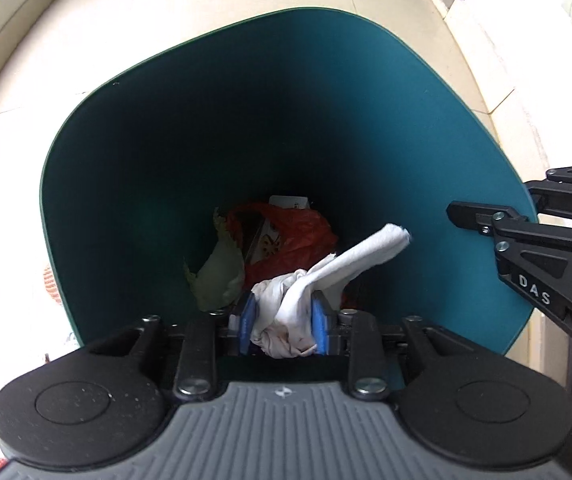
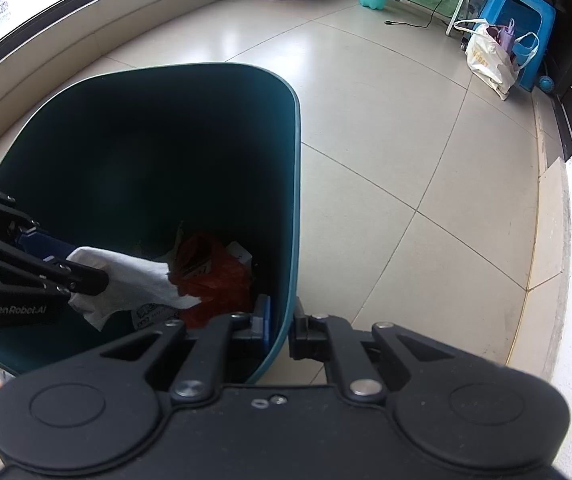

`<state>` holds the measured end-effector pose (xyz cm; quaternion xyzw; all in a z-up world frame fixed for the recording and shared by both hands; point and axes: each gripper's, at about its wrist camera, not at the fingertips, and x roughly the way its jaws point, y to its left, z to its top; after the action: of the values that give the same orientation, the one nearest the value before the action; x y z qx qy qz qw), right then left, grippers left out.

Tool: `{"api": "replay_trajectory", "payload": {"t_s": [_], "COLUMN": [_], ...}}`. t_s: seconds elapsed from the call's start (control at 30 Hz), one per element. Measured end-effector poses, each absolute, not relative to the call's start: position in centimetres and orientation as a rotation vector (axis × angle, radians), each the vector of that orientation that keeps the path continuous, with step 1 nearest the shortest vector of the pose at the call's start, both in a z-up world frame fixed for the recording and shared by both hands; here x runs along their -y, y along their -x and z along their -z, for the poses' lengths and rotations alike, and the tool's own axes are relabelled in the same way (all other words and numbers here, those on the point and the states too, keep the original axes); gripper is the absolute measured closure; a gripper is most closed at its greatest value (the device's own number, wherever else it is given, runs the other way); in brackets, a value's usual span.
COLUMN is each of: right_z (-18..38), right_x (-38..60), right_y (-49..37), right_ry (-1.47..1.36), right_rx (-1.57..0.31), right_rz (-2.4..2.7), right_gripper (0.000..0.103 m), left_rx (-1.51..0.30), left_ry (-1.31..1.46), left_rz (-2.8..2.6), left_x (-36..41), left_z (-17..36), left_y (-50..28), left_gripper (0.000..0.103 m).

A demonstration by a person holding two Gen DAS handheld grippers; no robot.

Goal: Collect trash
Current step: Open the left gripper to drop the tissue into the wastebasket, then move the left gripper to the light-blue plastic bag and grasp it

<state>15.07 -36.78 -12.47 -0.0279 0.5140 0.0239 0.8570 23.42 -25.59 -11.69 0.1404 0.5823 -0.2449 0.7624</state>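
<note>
Tiled floor [image 2: 366,128]; left gripper [image 1: 281,320] jaws clamp tissue [image 1: 326,276] over bin [image 1: 133,152]; right gripper [image 2: 281,330] jaws pinch bin wall.

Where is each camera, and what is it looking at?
Left wrist: sits on the left gripper, looking down into the teal trash bin; its own jaws pinch a crumpled white tissue.
Right wrist: sits on the right gripper, looking across the bin's rim and the tiled floor; its jaws straddle the bin wall.
Shared: the bin, tissue, orange plastic bag, and each other's gripper.
</note>
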Motion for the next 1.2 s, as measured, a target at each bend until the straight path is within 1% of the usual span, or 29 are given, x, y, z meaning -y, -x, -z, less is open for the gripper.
{"api": "replay_trajectory", "payload": {"t_s": [0.07,0.1,0.13,0.17,0.6,0.8,0.87,0.9,0.93,1.1,1.2], "right_z": [12.5,12.5,12.6,12.6,12.7,12.6,12.6,12.6,12.7,12.7,12.8], "right_x": [36.7,36.7,36.6,36.6,36.2,36.3,36.3,36.3,36.3,36.1,35.9], "right_y": [-15.1,-15.1,-15.2,-15.2,-15.3,-15.4,-15.5,-15.5,-15.5,-15.7,-15.8], "right_ry": [0.060,0.061,0.063,0.064,0.070,0.067,0.069,0.070,0.071,0.079,0.082], "right_rx": [-1.080,-1.080,-1.081,-1.082,-1.084,-1.089,-1.090,-1.090,-1.091,-1.096,-1.099], "right_rz": [-0.051,-0.051,-0.052,-0.052,-0.049,-0.046,-0.046,-0.047,-0.048,-0.041,-0.038], "right_gripper": [0.095,0.095,0.095,0.095,0.095,0.095,0.095,0.095,0.095,0.095,0.095], "left_rx": [-1.266,-1.258,-1.247,-1.238,-1.160,-1.111,-1.100,-1.092,-1.082,-1.063,-1.088], "left_ry": [-0.288,-0.283,-0.278,-0.275,-0.270,-0.251,-0.248,-0.240,-0.231,-0.219,-0.206], "left_rz": [0.537,0.535,0.534,0.539,0.583,0.558,0.535,0.523,0.510,0.433,0.382], "left_x": [25.5,25.4,25.3,25.1,23.0,19.1,17.5,16.5,15.6,11.8,9.6], "left_z": [11.6,11.5,11.3,11.1,7.6,4.8,4.0,3.8,3.5,4.3,5.6], "left_y": [-23.4,-23.4,-23.2,-23.1,-21.2,-20.0,-19.8,-19.7,-19.7,-20.2,-21.3], "left_gripper": [0.063,0.051,0.042,0.040,0.040,0.040,0.037,0.031,0.028,0.028,0.028]}}
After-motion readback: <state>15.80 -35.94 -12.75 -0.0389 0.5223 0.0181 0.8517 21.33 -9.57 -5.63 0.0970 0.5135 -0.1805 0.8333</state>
